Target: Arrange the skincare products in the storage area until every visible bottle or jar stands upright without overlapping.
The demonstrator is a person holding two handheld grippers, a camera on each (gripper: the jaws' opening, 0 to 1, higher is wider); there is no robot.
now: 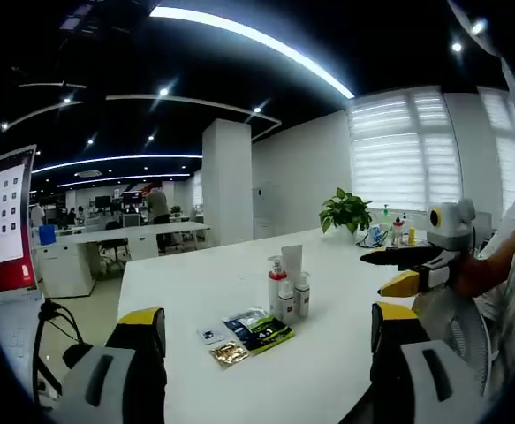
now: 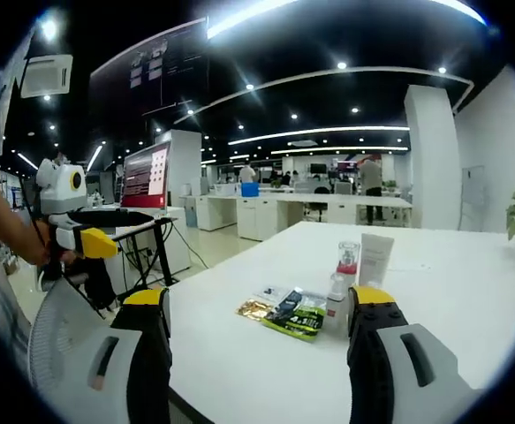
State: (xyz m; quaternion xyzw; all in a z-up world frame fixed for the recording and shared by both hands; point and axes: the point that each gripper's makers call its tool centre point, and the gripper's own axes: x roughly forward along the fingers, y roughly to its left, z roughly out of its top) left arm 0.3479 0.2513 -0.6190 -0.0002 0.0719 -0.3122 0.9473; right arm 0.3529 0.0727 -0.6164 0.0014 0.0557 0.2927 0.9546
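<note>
A cluster of skincare products stands upright mid-table: a pump bottle with a red collar (image 1: 276,279) (image 2: 348,258), a white tube (image 1: 292,262) (image 2: 376,257) and small white bottles (image 1: 303,294) (image 2: 335,291). Flat sachets (image 1: 259,329) (image 2: 296,316) and a gold sachet (image 1: 229,353) (image 2: 255,309) lie in front of them. My left gripper (image 1: 266,314) hovers short of the table's near edge, open and holding nothing. My right gripper (image 2: 259,298) is likewise open, back from the table edge. Each gripper also appears in the other's view, held in a hand: the right gripper (image 1: 379,272), the left gripper (image 2: 107,231).
The white table (image 1: 204,283) (image 2: 451,300) stretches far back. A potted plant (image 1: 345,210) and small bottles (image 1: 398,231) sit by the window. A monitor on a stand (image 1: 5,221) (image 2: 147,177) is off the table's side. A mesh chair back (image 2: 63,327) is near me.
</note>
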